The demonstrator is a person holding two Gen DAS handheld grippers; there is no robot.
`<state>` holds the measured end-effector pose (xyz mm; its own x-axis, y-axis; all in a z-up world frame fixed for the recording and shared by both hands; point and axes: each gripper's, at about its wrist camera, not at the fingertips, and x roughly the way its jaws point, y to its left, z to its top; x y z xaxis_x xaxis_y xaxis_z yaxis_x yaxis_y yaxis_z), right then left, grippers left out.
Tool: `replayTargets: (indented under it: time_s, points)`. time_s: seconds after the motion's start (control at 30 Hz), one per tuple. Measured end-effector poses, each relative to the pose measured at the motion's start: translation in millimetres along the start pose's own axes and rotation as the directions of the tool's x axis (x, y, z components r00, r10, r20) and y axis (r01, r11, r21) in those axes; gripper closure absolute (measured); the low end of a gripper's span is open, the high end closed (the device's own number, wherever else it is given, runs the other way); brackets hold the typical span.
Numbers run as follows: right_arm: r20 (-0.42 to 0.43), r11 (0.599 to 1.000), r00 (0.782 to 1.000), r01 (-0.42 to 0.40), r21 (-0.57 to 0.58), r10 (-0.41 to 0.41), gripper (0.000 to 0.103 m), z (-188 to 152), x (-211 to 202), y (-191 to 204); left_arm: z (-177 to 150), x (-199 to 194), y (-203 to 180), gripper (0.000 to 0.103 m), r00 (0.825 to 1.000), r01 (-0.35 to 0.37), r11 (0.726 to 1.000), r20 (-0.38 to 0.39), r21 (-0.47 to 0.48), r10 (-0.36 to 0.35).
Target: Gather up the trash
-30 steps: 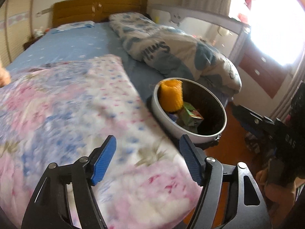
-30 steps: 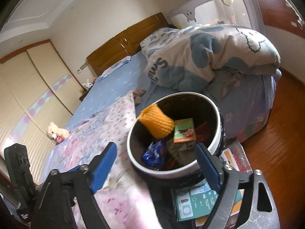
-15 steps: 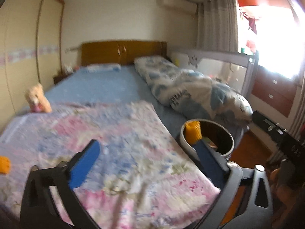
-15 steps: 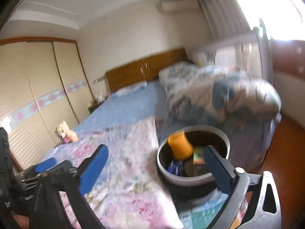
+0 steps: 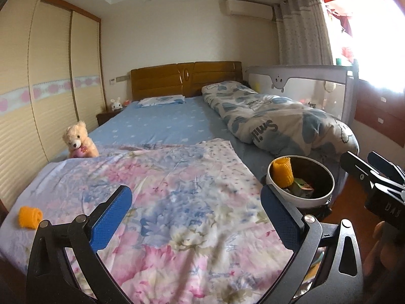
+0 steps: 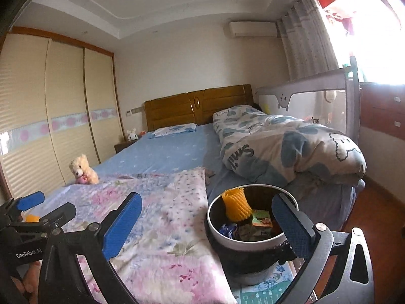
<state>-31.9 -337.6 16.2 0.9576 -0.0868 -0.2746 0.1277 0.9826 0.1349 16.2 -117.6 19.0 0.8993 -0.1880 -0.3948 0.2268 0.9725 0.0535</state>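
A round white trash bin stands at the foot of the bed, right of the floral blanket. It holds an orange foam net, a green carton and a blue wrapper. The bin also shows in the left wrist view. Another orange foam net lies on the blanket's left edge, left of my left gripper. My left gripper is open and empty above the blanket. My right gripper is open and empty, its right finger in front of the bin.
A teddy bear sits at the bed's left side. A rolled quilt lies along the right, by a bed rail. The headboard and wardrobe stand behind. A paper sheet lies under the bin. Wooden floor is at right.
Both grippers have pulled back and tilted up from the bin, so the whole bed and room show. The orange foam net on the blanket's left edge has come into view.
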Motion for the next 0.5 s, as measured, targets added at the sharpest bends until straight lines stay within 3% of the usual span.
replayTargets:
  time_s: [0.5]
  points:
    - [-0.025, 1.0, 1.0, -0.005, -0.028, 0.005, 0.0, -4.0, 4.5, 11.8, -2.8, -3.3, 1.9, 0.0, 0.999, -0.026, 1.0, 0.019, 0.005, 0.026]
